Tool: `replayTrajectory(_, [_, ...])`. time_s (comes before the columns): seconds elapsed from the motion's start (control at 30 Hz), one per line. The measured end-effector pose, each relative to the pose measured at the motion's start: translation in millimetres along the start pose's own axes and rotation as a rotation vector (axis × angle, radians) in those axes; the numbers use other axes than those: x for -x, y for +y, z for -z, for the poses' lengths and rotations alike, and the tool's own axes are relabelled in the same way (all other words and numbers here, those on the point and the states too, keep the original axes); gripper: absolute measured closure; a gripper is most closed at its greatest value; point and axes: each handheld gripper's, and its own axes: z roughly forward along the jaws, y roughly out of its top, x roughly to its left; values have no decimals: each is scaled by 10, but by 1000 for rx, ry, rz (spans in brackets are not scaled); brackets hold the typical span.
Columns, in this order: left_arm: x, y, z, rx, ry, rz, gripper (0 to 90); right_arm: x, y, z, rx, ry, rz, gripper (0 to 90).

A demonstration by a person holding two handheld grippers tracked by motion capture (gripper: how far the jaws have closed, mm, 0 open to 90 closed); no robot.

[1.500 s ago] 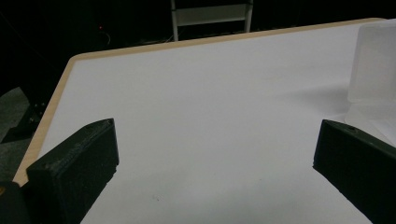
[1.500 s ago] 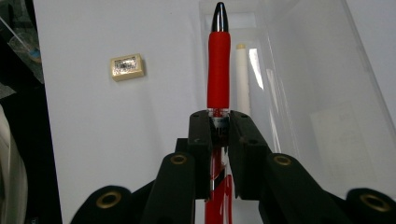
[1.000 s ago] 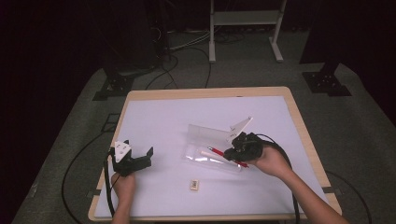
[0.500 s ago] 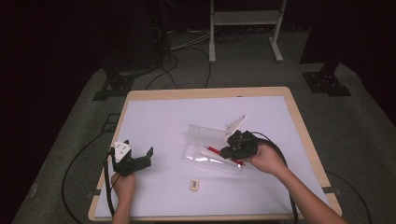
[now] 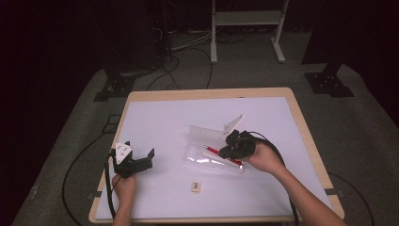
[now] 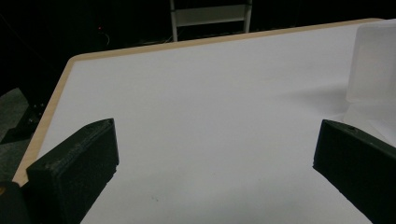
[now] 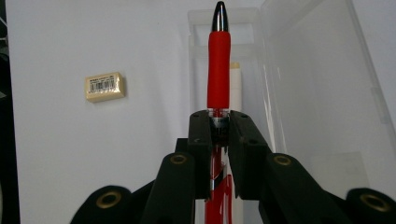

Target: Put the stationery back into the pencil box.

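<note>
My right gripper [image 7: 219, 122] is shut on a red pen [image 7: 218, 74] with a black tip, held over the open clear plastic case [image 7: 299, 93]. A cream stick [image 7: 235, 86] lies in the case's tray under the pen. In the high view the right gripper [image 5: 231, 147] sits at the case [image 5: 207, 146], with the red pen [image 5: 214, 151] pointing left over the tray. My left gripper [image 5: 141, 160] rests near the table's front left, jaws wide open with nothing between them. In the left gripper view its black fingers [image 6: 74, 172] frame bare white tabletop.
A small cream eraser [image 5: 194, 187] with a barcode label lies near the front edge, also the eraser [image 7: 104, 87] left of the pen. The case's lid [image 6: 376, 65] stands raised. The white table [image 5: 155, 122] has a wooden rim; cables and stands lie on the floor beyond.
The right gripper with the pen has shifted slightly left over the case tray. The left gripper has stayed put.
</note>
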Motion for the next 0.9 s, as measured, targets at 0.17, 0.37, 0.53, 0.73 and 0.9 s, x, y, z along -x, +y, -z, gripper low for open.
replayTrajectory(0.17, [-2, 0, 0, 1, -1, 1, 0, 11, 13, -43, -5, -4, 3, 789])
replayTrajectory(0.37, [-1, 0, 0, 4, -2, 3, 0, 33, 27, -114, -11, 1, 0, 790])
replayTrajectory(0.53, [-1, 0, 0, 4, -2, 3, 0, 43, 30, -168, -22, 1, 0, 789])
replayTrajectory(0.73, [-5, 0, 3, 2, -4, 0, 0, 76, 1, -265, -36, 13, -15, 789])
replayTrajectory(0.9, [-4, 0, 2, 2, -3, -1, 0, 88, -44, -347, -52, 31, -23, 789])
